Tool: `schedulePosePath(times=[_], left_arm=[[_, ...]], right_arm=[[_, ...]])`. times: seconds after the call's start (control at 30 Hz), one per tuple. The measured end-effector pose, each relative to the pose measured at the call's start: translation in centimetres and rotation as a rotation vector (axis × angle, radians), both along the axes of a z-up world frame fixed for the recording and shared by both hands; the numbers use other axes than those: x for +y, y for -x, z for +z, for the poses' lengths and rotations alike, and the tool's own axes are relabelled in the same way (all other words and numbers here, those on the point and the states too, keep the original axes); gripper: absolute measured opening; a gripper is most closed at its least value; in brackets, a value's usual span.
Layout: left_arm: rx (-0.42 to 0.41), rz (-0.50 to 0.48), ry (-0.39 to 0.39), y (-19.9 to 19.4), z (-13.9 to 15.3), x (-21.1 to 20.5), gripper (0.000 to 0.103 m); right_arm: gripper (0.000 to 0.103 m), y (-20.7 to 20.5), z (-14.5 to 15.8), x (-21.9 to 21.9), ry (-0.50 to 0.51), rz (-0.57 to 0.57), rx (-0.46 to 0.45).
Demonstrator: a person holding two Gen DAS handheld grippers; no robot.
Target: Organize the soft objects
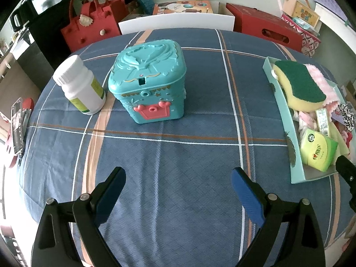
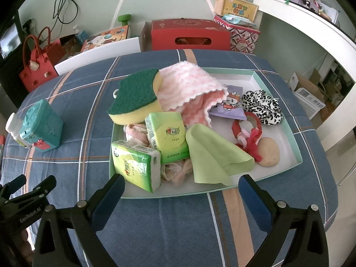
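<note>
The soft things lie heaped in a shallow pale-teal cardboard tray (image 2: 287,133) on the plaid blue desk (image 2: 155,222), at twelve o'clock from the right gripper (image 2: 181,189), whose jaws stand wide apart and empty just short of the tray's near rim. The left gripper (image 1: 178,182) is likewise spread, holding nothing, over bare cloth.

The yellow sponge with green scouring top (image 2: 135,98) rests tilted at the tray's ten o'clock corner, overlapping a pink-and-white fluffy cloth (image 2: 189,86). It should be light and springy, so a pinch across its short sides looks safest. The two green tissue packs (image 2: 138,166) are probably slick in their wrappers and will crush; take them by the narrow edges. The limp lime-green cloth (image 2: 211,155) needs gathering at a fold.

Only the right view shows the black-and-white spotted scrunchie (image 2: 260,106) fully. The left view alone shows clearly the teal plastic treasure-chest box (image 1: 149,82) and white plastic bottle (image 1: 80,86) at eleven o'clock.
</note>
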State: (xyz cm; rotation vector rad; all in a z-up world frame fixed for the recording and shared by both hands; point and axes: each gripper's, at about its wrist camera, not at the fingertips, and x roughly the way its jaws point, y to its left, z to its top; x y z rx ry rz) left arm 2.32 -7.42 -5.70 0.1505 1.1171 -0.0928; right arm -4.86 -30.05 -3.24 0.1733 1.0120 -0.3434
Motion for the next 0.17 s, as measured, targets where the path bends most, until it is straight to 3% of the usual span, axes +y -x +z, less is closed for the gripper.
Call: schedulePosePath(times=[0.17], left_arm=[[-0.023, -0.009, -0.003, 0.24, 0.38, -0.09, 0.095]], right_arm=[[0.103, 0.03, -0.02, 0.01, 0.001, 0.001, 0.001]])
